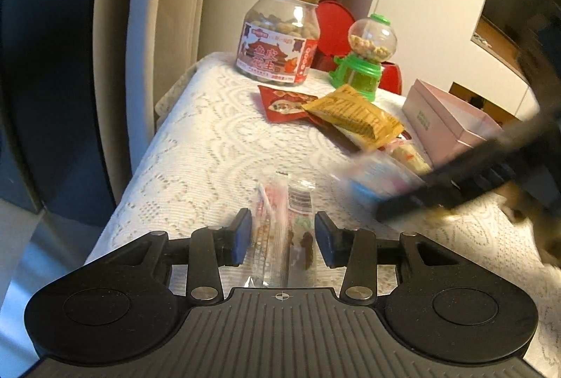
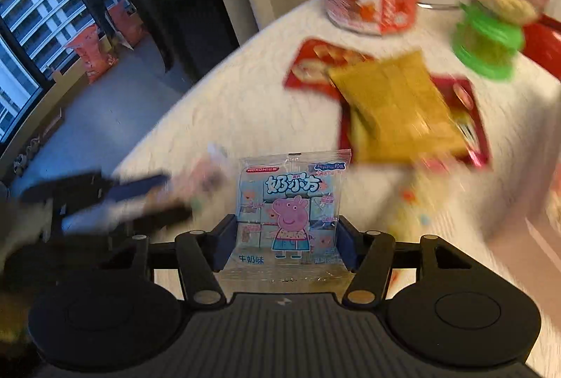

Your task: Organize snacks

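Observation:
My left gripper (image 1: 283,237) is open, its pads on either side of two clear stick packets (image 1: 280,223) lying on the lace tablecloth (image 1: 210,139). My right gripper (image 2: 282,244) is shut on a pale blue Peppa Pig snack packet (image 2: 289,206), held upright above the table. In the left wrist view the right gripper (image 1: 403,202) is a blurred dark shape at the right with the blurred blue packet (image 1: 375,181). A yellow snack bag (image 1: 354,115) lies across a red packet (image 1: 284,104) further back. An open pink box (image 1: 445,118) stands at the right.
A peanut jar (image 1: 280,38) and a green candy dispenser (image 1: 364,59) stand at the table's far end, before a red container (image 1: 335,27). The table's left edge (image 1: 140,167) drops to the floor beside a curtain and dark window.

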`<action>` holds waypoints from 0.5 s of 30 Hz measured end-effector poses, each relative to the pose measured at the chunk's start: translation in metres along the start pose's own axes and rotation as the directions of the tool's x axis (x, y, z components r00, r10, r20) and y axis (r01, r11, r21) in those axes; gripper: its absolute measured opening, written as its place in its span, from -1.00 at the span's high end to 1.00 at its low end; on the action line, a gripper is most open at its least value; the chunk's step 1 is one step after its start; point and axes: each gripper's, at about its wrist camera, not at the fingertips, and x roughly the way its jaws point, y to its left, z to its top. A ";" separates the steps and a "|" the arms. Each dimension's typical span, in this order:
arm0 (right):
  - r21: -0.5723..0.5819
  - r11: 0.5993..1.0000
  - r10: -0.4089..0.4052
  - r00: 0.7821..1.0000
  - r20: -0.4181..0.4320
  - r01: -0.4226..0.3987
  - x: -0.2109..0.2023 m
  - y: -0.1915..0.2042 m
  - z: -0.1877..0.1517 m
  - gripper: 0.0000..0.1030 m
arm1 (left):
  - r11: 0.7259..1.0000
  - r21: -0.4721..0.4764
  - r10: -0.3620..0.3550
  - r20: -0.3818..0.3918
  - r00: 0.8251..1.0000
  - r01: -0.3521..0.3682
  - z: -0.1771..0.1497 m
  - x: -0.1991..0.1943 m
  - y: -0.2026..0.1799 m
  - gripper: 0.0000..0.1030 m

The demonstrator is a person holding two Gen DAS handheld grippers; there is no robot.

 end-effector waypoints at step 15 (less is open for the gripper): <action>0.111 0.967 -0.239 0.965 0.105 0.227 -0.083 -0.045 -0.139 -0.16 | 0.976 0.148 -0.145 -0.095 0.985 0.158 -0.012 0.031 -0.101 0.19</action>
